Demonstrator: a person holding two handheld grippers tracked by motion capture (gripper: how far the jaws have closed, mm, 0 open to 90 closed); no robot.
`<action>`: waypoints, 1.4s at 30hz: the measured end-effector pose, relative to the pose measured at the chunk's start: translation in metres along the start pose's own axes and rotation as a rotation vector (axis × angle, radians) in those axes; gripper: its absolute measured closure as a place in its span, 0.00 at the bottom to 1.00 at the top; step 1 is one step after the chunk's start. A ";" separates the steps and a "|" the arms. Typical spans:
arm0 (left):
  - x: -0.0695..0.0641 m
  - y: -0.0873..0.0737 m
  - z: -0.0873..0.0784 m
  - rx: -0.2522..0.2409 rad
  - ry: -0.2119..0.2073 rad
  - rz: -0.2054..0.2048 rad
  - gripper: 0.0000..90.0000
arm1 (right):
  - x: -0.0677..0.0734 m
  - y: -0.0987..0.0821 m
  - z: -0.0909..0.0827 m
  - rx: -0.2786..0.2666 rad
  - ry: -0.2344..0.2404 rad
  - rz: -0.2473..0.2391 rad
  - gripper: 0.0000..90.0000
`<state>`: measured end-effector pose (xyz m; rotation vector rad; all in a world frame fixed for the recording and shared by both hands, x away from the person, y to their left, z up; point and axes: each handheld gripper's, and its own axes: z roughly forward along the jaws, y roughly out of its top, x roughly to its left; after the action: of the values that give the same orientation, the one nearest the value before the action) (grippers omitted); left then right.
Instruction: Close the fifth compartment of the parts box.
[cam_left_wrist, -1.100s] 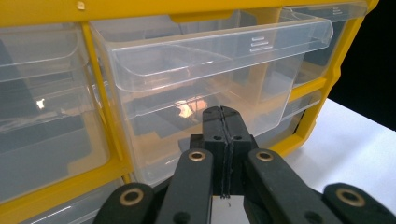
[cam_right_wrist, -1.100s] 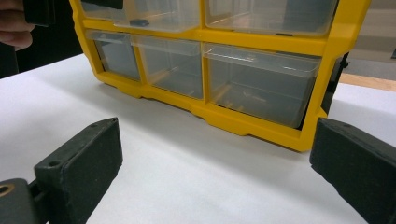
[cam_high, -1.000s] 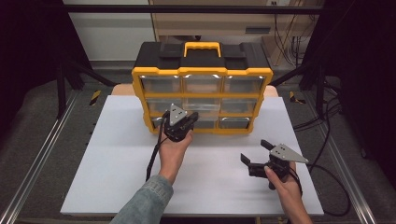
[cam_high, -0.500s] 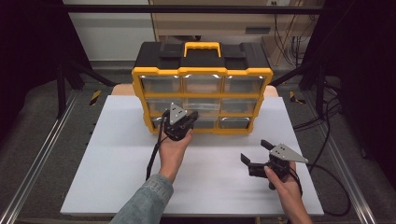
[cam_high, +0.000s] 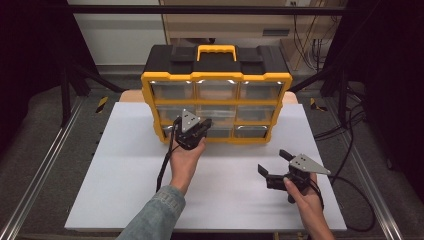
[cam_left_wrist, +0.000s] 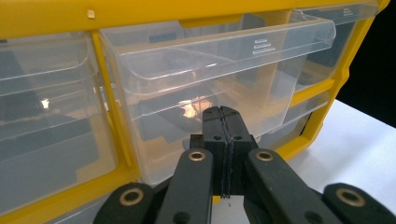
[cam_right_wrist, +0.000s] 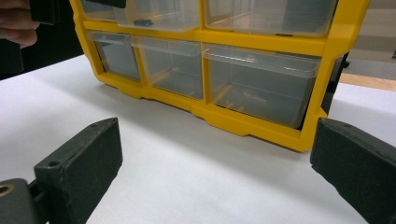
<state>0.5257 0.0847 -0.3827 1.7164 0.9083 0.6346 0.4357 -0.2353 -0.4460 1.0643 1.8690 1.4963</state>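
A yellow and black drawer organizer (cam_high: 216, 75) stands at the back of the white board (cam_high: 120, 190), its clear drawers facing me. My left gripper (cam_high: 204, 125) is up against its front, near the middle column. In the left gripper view the jaws are pressed together, so my left gripper (cam_left_wrist: 221, 112) is shut with nothing between them. Its tip is at the face of a clear drawer (cam_left_wrist: 210, 70) that sticks out slightly from the frame. My right gripper (cam_high: 272, 161) hovers low over the board at the front right. It is open and empty, and my right gripper (cam_right_wrist: 217, 144) faces the organizer's bottom row (cam_right_wrist: 259, 88).
Metal rails run along both sides of the board, and cables (cam_high: 345, 135) lie on the floor at the right. The left gripper's cable (cam_high: 165, 165) hangs beside the left forearm. The left hand (cam_right_wrist: 16, 23) shows at the top left of the right gripper view.
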 end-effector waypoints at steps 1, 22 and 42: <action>0.000 0.000 0.000 0.001 0.001 0.001 1.00 | 0.000 0.000 0.000 0.000 0.000 0.000 0.03; 0.001 0.002 0.002 0.004 0.005 0.004 1.00 | 0.000 0.000 0.000 -0.001 0.009 0.004 0.03; 0.002 0.004 0.003 0.008 0.009 0.006 1.00 | 0.000 0.000 0.000 0.000 0.015 0.004 0.03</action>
<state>0.5304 0.0835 -0.3799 1.7246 0.9134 0.6438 0.4355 -0.2352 -0.4457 1.0605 1.8777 1.5111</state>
